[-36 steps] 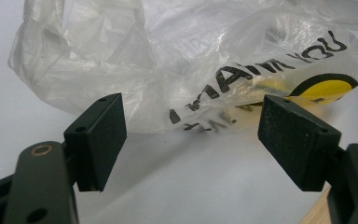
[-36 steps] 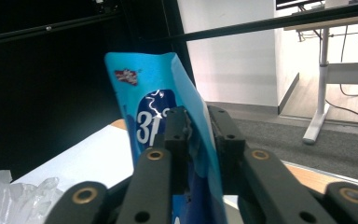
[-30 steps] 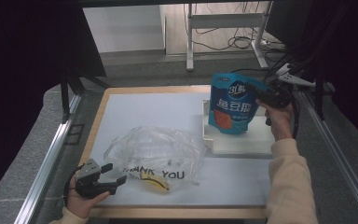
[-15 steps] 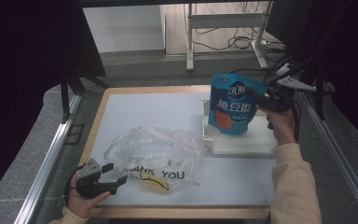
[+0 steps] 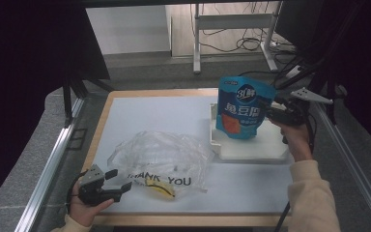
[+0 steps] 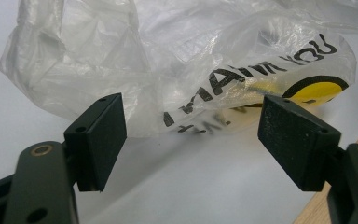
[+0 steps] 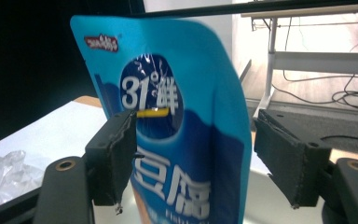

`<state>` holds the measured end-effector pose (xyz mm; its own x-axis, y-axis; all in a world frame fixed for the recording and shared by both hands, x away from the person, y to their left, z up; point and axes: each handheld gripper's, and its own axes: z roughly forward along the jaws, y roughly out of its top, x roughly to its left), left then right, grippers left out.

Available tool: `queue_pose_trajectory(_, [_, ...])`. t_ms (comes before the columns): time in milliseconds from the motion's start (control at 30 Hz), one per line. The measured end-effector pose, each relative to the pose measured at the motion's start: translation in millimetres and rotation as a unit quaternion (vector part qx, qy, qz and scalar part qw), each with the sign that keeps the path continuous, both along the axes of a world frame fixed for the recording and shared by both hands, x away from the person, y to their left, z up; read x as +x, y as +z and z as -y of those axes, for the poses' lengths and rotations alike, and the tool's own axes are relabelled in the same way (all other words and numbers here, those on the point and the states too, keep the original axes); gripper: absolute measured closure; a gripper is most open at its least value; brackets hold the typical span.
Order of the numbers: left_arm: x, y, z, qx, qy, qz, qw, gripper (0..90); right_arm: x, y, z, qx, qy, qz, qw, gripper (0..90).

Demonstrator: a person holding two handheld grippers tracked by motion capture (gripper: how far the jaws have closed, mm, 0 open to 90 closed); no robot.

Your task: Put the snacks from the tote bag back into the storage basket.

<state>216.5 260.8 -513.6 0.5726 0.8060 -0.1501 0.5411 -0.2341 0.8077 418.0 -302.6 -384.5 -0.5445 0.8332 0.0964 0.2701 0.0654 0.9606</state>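
Right hand-held gripper has drawn back, jaws opening, off the pouch edge.

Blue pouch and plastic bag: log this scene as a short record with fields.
blue pouch: upright on the white tray, far right of the table
right gripper: jaws have just been opening, now apart either side of the pouch, one pad near its edge
plastic bag: clear, crumpled, printed THANK YOU, flat on the table
left gripper: open, level, aimed at the bag's near edge, not touching

Blue pouch, clear black-lettered bag, white tray
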Motion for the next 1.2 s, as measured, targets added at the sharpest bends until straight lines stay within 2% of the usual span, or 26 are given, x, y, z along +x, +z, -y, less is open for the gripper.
queue_pose_trajectory(300, [0.3, -0.8, -1.1, -0.003, -0.002, -0.001, 1.0000, 23.5, -20.3, -12.8, 7.9, 0.000, 0.000, -0.020, 0.9998, 27.7])
queue_pose_trajectory(567, [0.0, -1.3, -1.4, -0.004, -0.004, -0.002, 1.0000, 23.5, -43.9, -27.2, 1.2, -0.011, 0.010, -0.035, 0.9993, 27.5])
queue_pose_trajectory(867, [-0.6, -0.8, -0.8, -0.003, -0.002, 0.001, 1.0000, 23.5, -76.8, -47.4, -16.5, -0.015, 0.053, -0.035, 0.9979, 27.4])
queue_pose_trajectory(1100, [-1.3, -0.2, -0.4, 0.000, -0.001, 0.002, 1.0000, 23.5, -99.9, -69.5, -38.4, -0.027, 0.092, -0.047, 0.9943, 27.4])
queue_pose_trajectory(1200, [-1.6, -0.2, -0.4, 0.000, -0.001, 0.002, 1.0000, 23.5, -107.7, -79.1, -46.9, -0.024, 0.109, -0.053, 0.9923, 27.4])
